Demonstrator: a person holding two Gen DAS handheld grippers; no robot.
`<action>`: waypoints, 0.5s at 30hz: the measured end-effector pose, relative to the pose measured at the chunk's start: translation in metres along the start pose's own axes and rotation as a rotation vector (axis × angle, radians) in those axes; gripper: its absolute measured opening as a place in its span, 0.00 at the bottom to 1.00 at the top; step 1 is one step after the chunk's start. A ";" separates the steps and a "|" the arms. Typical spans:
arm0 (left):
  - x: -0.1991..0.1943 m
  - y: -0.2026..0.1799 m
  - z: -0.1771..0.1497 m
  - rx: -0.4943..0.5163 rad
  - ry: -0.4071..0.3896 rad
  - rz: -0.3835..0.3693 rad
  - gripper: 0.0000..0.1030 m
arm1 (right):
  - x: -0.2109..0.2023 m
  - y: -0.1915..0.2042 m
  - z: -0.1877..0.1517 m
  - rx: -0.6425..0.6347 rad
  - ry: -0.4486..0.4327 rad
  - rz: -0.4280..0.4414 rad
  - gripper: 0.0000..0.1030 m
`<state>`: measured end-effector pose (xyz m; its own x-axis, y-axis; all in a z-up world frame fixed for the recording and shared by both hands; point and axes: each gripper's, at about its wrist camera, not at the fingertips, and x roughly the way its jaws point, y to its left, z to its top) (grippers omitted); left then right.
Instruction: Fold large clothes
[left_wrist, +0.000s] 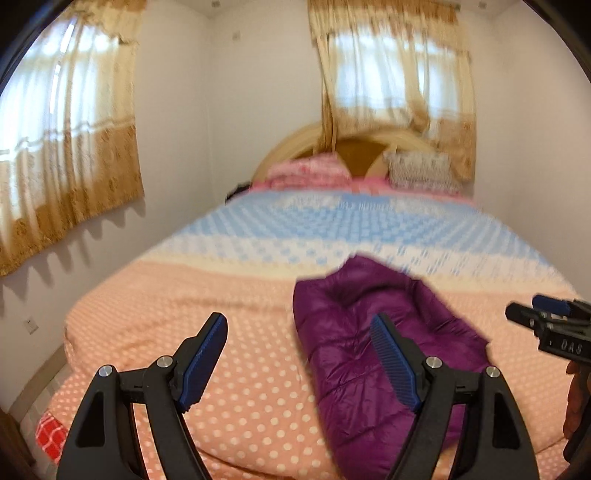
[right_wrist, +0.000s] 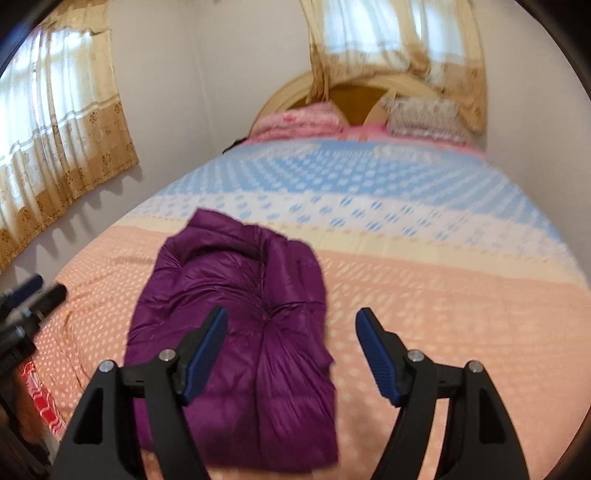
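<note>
A purple puffer jacket (left_wrist: 373, 343) lies folded into a long bundle on the bed's pink dotted cover (left_wrist: 240, 369). It also shows in the right wrist view (right_wrist: 243, 332). My left gripper (left_wrist: 299, 325) is open and empty, held above the bed with the jacket under its right finger. My right gripper (right_wrist: 291, 319) is open and empty above the jacket's right half. The right gripper shows at the right edge of the left wrist view (left_wrist: 535, 314). The left gripper shows at the left edge of the right wrist view (right_wrist: 40, 291).
The bed cover (right_wrist: 443, 295) turns cream, then blue and white farther back. A pink pillow (left_wrist: 310, 171) and a patterned pillow (left_wrist: 421, 171) lean on the wooden headboard (left_wrist: 354, 151). Curtained windows (left_wrist: 66, 147) hang left and behind. A red checked cloth (left_wrist: 50, 435) shows at the bed's near left corner.
</note>
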<state>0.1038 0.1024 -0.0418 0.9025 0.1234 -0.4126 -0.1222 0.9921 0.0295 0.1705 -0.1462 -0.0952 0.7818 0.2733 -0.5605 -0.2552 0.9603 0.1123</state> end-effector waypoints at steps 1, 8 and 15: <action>-0.014 0.002 0.002 -0.004 -0.020 0.006 0.78 | -0.012 0.002 -0.001 -0.001 -0.016 -0.006 0.79; -0.071 0.013 0.008 -0.044 -0.119 0.014 0.78 | -0.073 0.019 -0.006 -0.019 -0.106 -0.007 0.80; -0.077 0.018 0.014 -0.053 -0.140 0.031 0.78 | -0.087 0.023 -0.001 -0.036 -0.150 -0.008 0.81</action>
<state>0.0381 0.1110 0.0028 0.9463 0.1595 -0.2813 -0.1690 0.9856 -0.0096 0.0956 -0.1480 -0.0445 0.8592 0.2738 -0.4323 -0.2672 0.9605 0.0773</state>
